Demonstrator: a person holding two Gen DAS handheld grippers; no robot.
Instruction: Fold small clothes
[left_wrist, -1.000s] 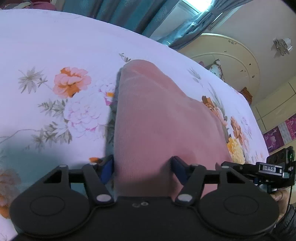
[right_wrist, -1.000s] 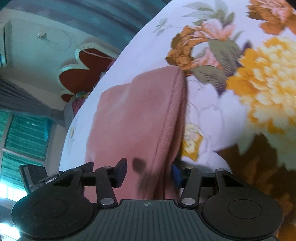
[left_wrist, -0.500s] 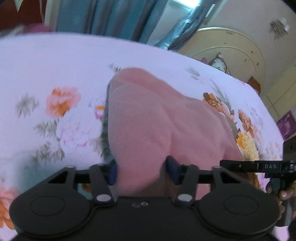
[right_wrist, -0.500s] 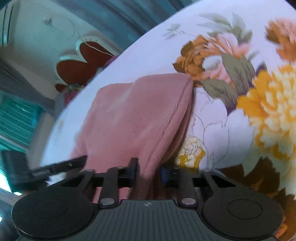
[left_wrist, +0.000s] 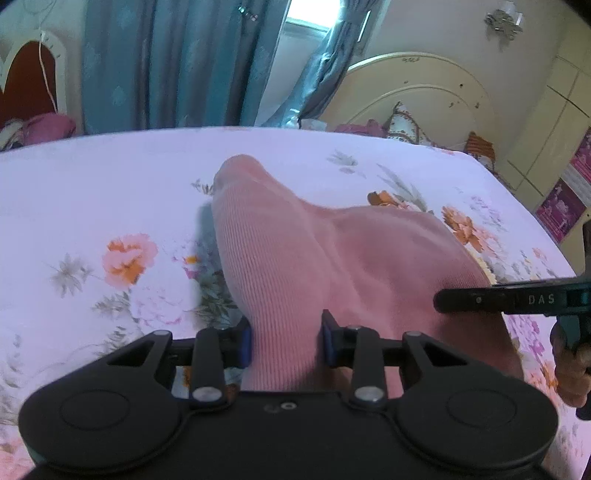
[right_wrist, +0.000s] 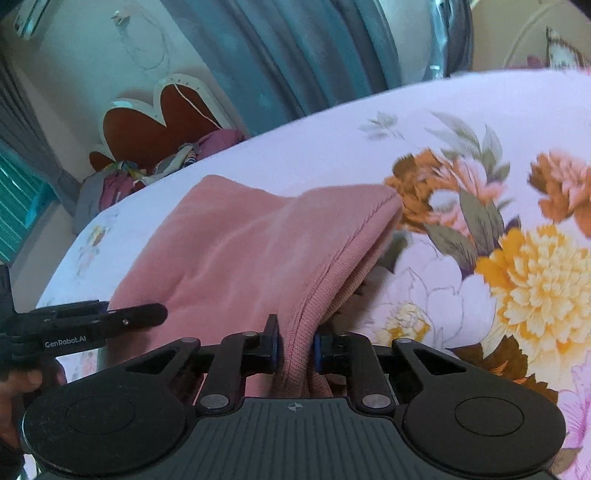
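A pink knit garment (left_wrist: 332, 251) lies on the floral bedsheet (left_wrist: 110, 192), its near edge raised off the sheet. My left gripper (left_wrist: 286, 339) is shut on the garment's near left corner, cloth bunched between its blue pads. My right gripper (right_wrist: 295, 349) is shut on the near right corner of the garment (right_wrist: 240, 251), pinching its hemmed edge. Each gripper shows in the other's view: the right one at the right (left_wrist: 517, 299), the left one at the left (right_wrist: 92, 325). The far end of the garment rests on the sheet.
The bed's cream headboard (left_wrist: 417, 99) and a pillow (left_wrist: 406, 122) stand at the far right. Teal curtains (left_wrist: 166, 62) hang behind the bed. A heap of clothes (right_wrist: 147, 173) lies beyond the bed's far left edge.
Both grippers have closed tighter on the garment's near corners and lifted them. The views have tilted up, so more of the room shows behind the bed.
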